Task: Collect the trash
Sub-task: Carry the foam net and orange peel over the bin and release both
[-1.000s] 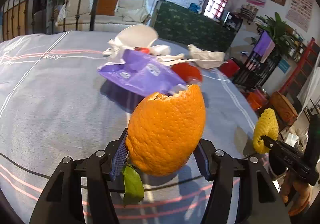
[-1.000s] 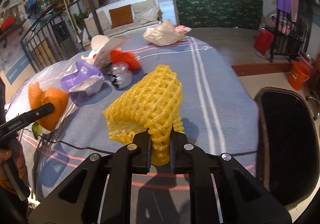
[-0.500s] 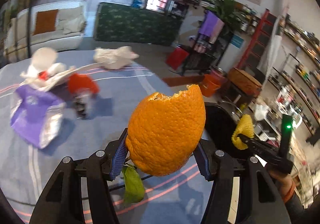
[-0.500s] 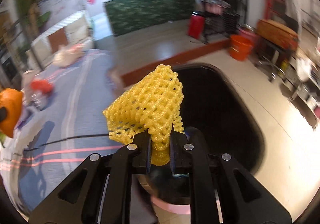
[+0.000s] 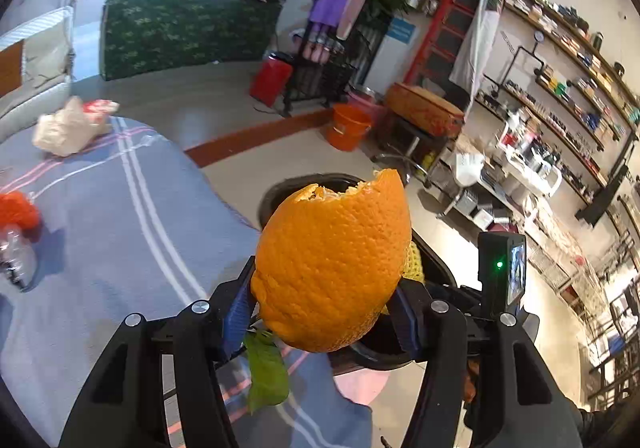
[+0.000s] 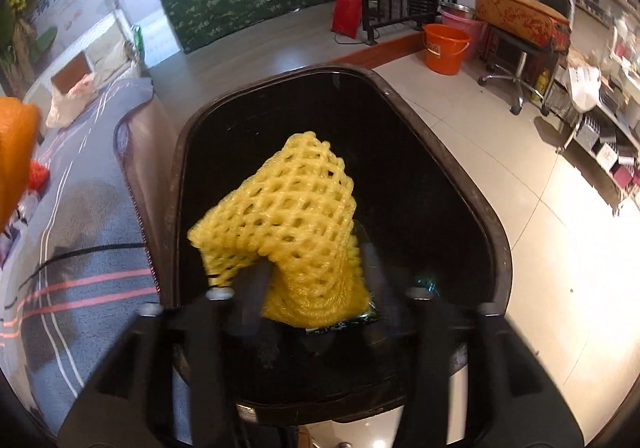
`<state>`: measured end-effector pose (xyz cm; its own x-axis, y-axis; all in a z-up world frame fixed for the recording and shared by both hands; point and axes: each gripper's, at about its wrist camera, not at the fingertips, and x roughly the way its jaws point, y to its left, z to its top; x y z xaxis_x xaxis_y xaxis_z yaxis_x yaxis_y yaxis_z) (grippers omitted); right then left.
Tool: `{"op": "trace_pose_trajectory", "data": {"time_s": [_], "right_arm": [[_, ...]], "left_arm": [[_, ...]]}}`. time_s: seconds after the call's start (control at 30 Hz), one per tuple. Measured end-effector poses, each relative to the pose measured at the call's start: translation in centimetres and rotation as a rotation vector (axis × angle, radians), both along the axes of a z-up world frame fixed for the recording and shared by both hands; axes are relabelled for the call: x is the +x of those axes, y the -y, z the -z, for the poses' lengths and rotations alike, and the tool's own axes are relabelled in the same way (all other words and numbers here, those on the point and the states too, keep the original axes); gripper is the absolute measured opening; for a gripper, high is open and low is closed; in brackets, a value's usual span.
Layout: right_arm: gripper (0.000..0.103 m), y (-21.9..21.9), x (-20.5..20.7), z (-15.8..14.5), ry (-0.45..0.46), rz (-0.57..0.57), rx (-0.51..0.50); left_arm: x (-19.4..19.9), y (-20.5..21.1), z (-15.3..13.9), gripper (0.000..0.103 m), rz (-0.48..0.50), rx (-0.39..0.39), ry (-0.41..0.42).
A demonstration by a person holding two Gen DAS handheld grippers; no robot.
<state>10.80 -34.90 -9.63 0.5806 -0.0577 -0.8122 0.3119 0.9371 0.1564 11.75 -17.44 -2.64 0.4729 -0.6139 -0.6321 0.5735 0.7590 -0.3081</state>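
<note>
Opening right claw (image 6: 312, 288) over bin (image 6: 460, 176); left-wrist view hides foam net (image 6: 288, 216).

The bin (image 6: 472, 184) stands on the floor just beside the edge of the cloth-covered table (image 5: 120, 216), to the table's right in both views. The right gripper (image 6: 310, 280) is above the bin's mouth, jaws opening, with the foam net (image 6: 280, 224) between them and over the bin's interior. A small wrapper (image 6: 352, 318) lies in the bin below the net. The left gripper (image 5: 324, 308) is over the table's edge near the bin, clamping the orange peel (image 5: 332, 268), a leaf (image 5: 266, 376) hanging under it. Further back on the table lie a crumpled bag (image 5: 66, 128) and other litter at the left margin (too blurred to identify). A bucket (image 6: 444, 48) stands on the floor behind the bin.
</note>
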Motion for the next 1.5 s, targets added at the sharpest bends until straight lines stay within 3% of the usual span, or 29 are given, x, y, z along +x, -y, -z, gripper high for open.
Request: {"op": "trace_pose_trajectory", "data": {"time_s": [0.13, 0.23, 0.63, 1.07, 1.17, 1.23, 1.3, 1.5], "right_arm": [[0.052, 0.9, -0.5, -0.5, 0.018, 0.017, 0.014], [0.059, 0.6, -1.0, -1.0, 0.033, -0.002, 0.003], [0.06, 4.5, -3.8, -4.2, 0.137, 0.179, -0.013], [0.06, 7.3, -5.3, -4.2, 0.141, 0.266, -0.001], [0.061, 7.7, -5.5, -4.5, 0.146, 0.281, -0.008], [0.07, 7.9, -5.7, -4.7, 0.155, 0.294, -0.011], [0.071, 8.2, -6.0, -5.0, 0.17, 0.308, -0.01], [0.072, 8.3, -6.4, -5.5, 0.18, 0.333, -0.02]], "left_arm": [[0.4, 1.9, 1.0, 0.058, 0.032, 0.019, -0.032], [0.7, 3.3, 1.6, 0.058, 0.045, 0.031, -0.049], [1.8, 9.1, 3.4, 0.059, 0.144, 0.12, -0.101], [2.6, 13.1, 6.2, 0.063, 0.195, 0.216, -0.187], [2.7, 13.7, 6.6, 0.07, 0.181, 0.25, -0.195], [2.5, 13.6, 6.3, 0.076, 0.174, 0.245, -0.184], [2.2, 13.1, 5.5, 0.092, 0.168, 0.235, -0.148], [1.2, 11.6, 3.8, 0.097, 0.152, 0.248, -0.047]]}}
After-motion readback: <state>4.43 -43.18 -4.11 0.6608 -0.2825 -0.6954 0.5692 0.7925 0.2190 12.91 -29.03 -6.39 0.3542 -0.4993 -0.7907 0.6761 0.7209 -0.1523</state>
